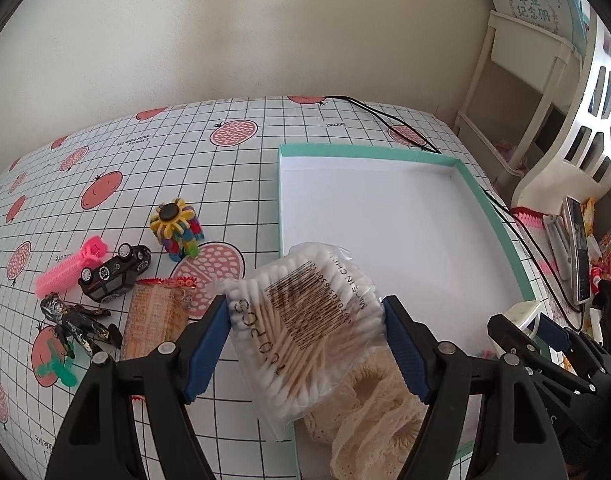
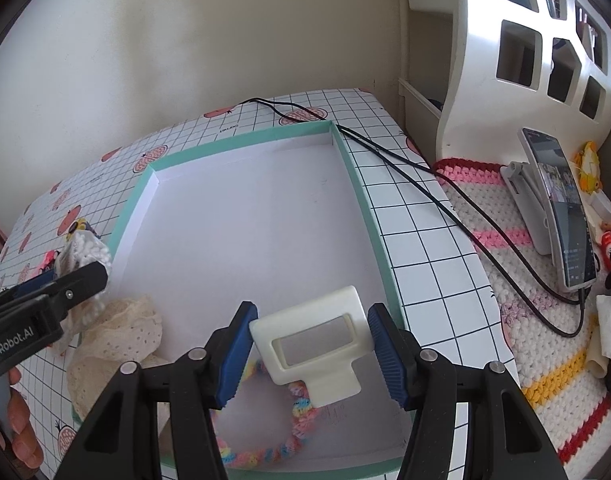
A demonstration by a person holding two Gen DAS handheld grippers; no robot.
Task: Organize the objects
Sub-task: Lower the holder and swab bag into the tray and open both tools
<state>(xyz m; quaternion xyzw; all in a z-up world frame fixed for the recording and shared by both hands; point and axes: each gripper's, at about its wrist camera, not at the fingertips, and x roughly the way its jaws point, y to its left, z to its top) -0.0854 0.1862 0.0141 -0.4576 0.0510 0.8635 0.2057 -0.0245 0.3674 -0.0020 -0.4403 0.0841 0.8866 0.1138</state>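
My left gripper [image 1: 305, 340] pinches the cotton swab bag [image 1: 305, 320], light, soft and slippery, over the box's [image 1: 385, 154] near-left corner; my right gripper [image 2: 311, 354] clamps a stiff white holder [image 2: 317, 344].

A clear plastic bag of wooden-stemmed cotton swabs [image 1: 305, 320], barcode side up, is clamped between the left gripper's [image 1: 307, 344] blue pads, over the near left corner of the shallow white box with a mint-green rim [image 1: 493, 216]. Directly below it, a cream lace fabric piece [image 1: 369, 420] lies crumpled in that corner. A cream-white plastic clip with a rectangular window [image 2: 313, 340] is pinched between the right gripper's [image 2: 311, 356] pads above the box's near right area. Beneath it, a pastel rainbow braided loop [image 2: 265, 452] lies flat on the box floor.
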